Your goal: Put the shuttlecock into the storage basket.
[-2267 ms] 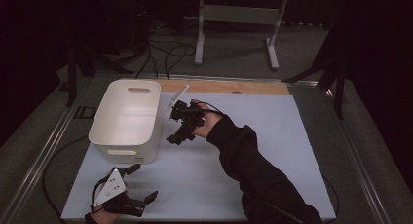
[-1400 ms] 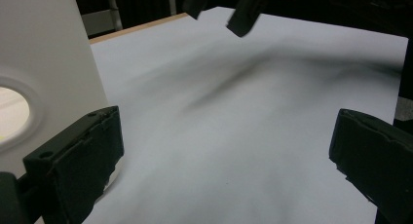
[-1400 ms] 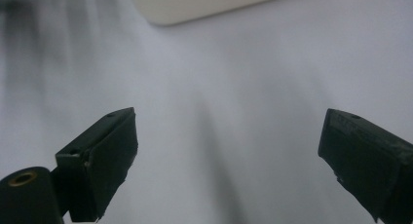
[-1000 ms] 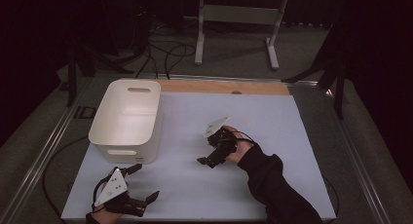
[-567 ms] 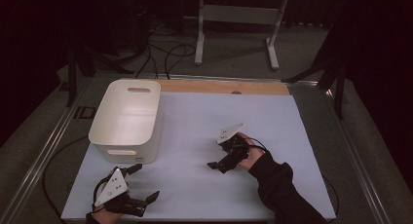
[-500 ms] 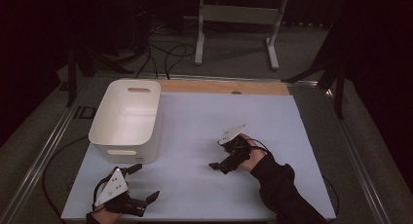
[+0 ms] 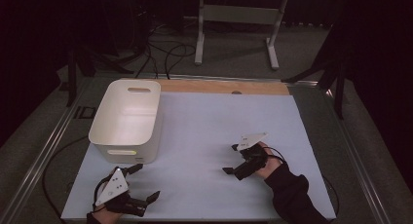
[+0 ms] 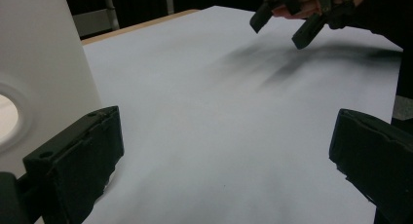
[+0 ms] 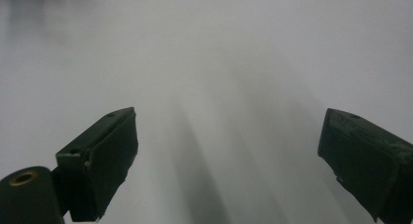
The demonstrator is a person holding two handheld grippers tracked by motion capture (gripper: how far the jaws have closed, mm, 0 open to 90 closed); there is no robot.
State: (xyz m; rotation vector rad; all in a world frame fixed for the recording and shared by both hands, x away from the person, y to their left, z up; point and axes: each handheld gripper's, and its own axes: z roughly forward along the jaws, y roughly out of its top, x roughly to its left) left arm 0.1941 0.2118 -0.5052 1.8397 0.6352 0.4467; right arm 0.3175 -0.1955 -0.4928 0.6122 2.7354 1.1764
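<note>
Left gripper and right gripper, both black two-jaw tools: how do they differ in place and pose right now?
The left gripper sits at the near left edge of the pale blue table sheet, close to the white plastic bin; the right gripper is at the near right, well clear of the bin. The left gripper's jaws point right, towards the table's middle; the right gripper's point left. Both are open, jaws wide apart, and hold nothing.

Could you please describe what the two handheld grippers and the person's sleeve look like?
Both the left gripper and the right gripper are black, with two blocky jaws and a pale grey three-cornered plate on top. A thin black cable trails from the left one. The right sleeve is black.
</note>
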